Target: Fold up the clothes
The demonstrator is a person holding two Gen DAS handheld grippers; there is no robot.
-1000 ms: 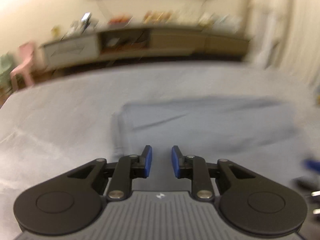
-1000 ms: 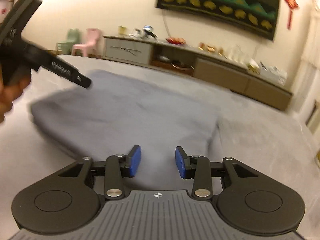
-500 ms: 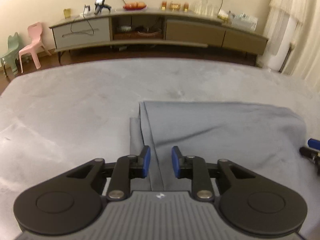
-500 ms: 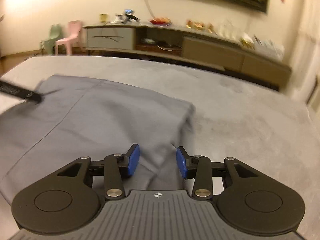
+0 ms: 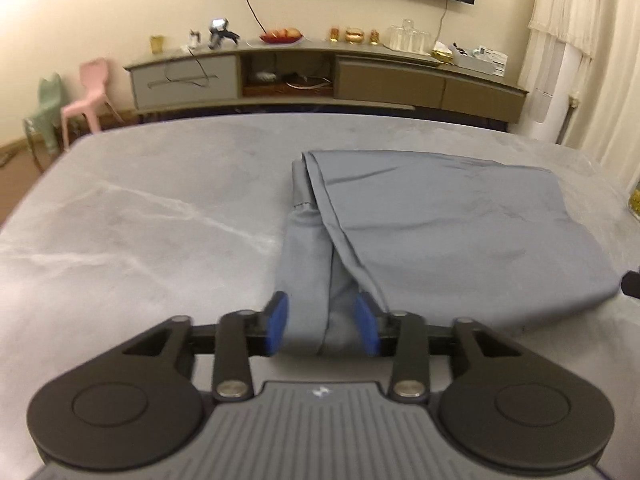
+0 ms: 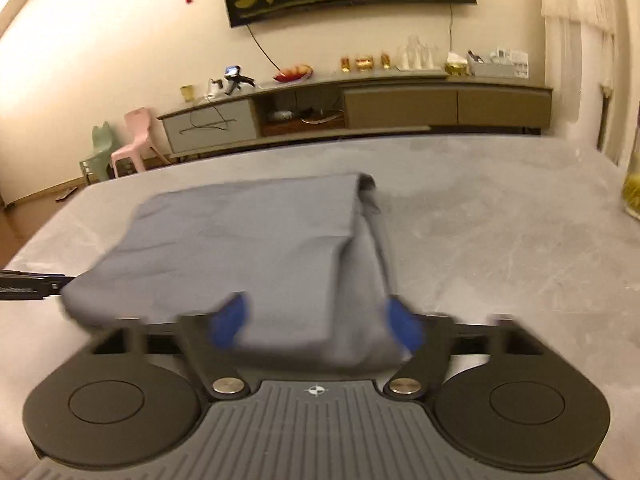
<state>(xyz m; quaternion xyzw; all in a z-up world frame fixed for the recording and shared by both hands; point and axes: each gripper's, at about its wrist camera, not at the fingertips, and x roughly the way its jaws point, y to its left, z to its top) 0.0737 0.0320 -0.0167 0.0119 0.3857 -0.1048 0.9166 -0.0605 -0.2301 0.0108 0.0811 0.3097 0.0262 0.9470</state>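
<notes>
A folded grey garment (image 5: 440,232) lies on the grey table (image 5: 140,220). In the left wrist view my left gripper (image 5: 322,326) is open, its blue pads either side of the garment's near left corner. In the right wrist view the same garment (image 6: 248,248) fills the middle, and my right gripper (image 6: 316,320) is open wide with the garment's near right corner between its blue pads. The tip of the left gripper (image 6: 28,286) shows at the left edge of the right wrist view. Whether the pads touch the cloth cannot be told.
A long low sideboard (image 5: 328,76) with small items on top stands beyond the table's far edge. Pink (image 5: 86,92) and green (image 5: 44,108) small chairs stand at the left. A glass jar (image 6: 632,184) stands at the table's right edge.
Both grippers have opened wider and moved in on the garment's near corners. The cloth now lies between each pair of pads.
</notes>
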